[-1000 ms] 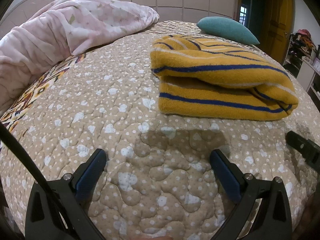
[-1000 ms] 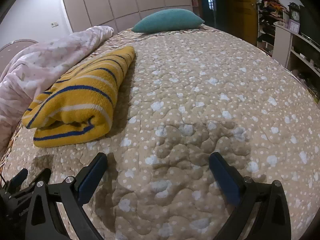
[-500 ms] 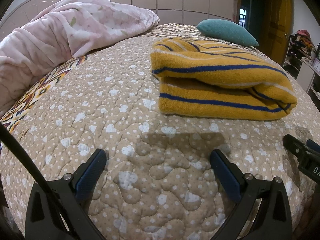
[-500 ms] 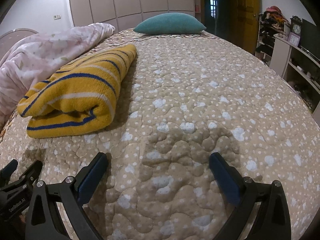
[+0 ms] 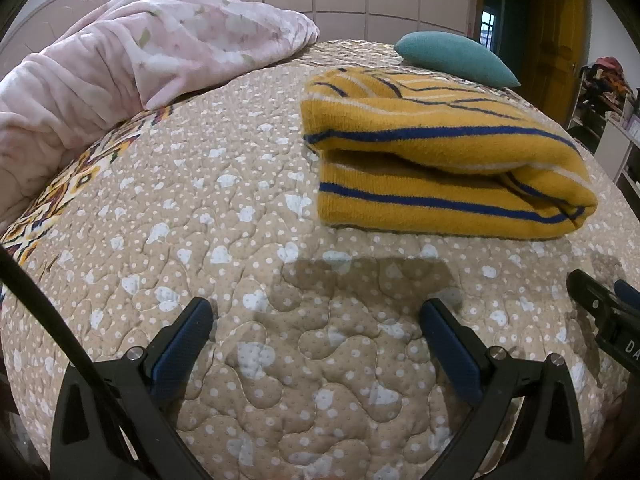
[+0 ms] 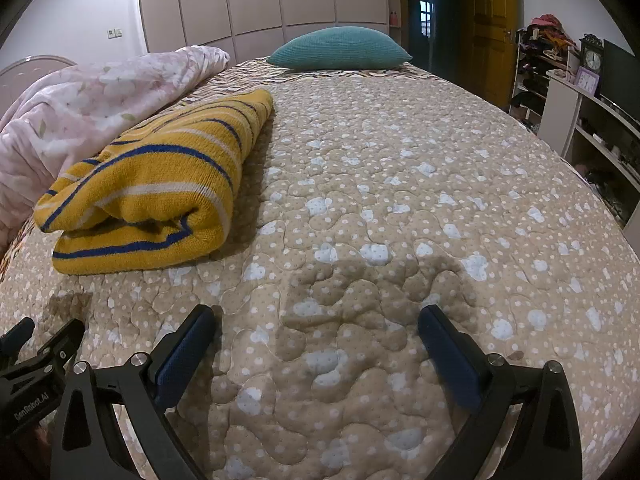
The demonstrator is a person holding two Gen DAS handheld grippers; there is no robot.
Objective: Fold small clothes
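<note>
- Left gripper (image 5: 316,320) hangs low over the near part of the quilted bedspread (image 5: 224,216) with its jaws spread wide and nothing between them; the right gripper (image 6: 316,326) does the same, just beside it on the right, equally empty.
- Yellow striped sweater (image 5: 440,160) lies folded into a thick bundle further up the bed, beyond both grippers and apart from them, left of centre in the right wrist view (image 6: 160,184).
- Top layer bulges and stands off the layer below at the near edge, so the fold looks springy; my guess is that it could relax open if nudged.
- Pinching only the upper layer would likely peel the bundle apart instead of moving it whole.
- Pink floral blanket (image 5: 120,64) is heaped to the far left, close to the sweater; pushing the bundle that way might snag or tuck it under the blanket.
- Soft quilting could catch a low fingertip and drag the bedspread, shifting the sweater with it.
- Teal pillow (image 6: 340,48) sits at the far end, out of the way.
</note>
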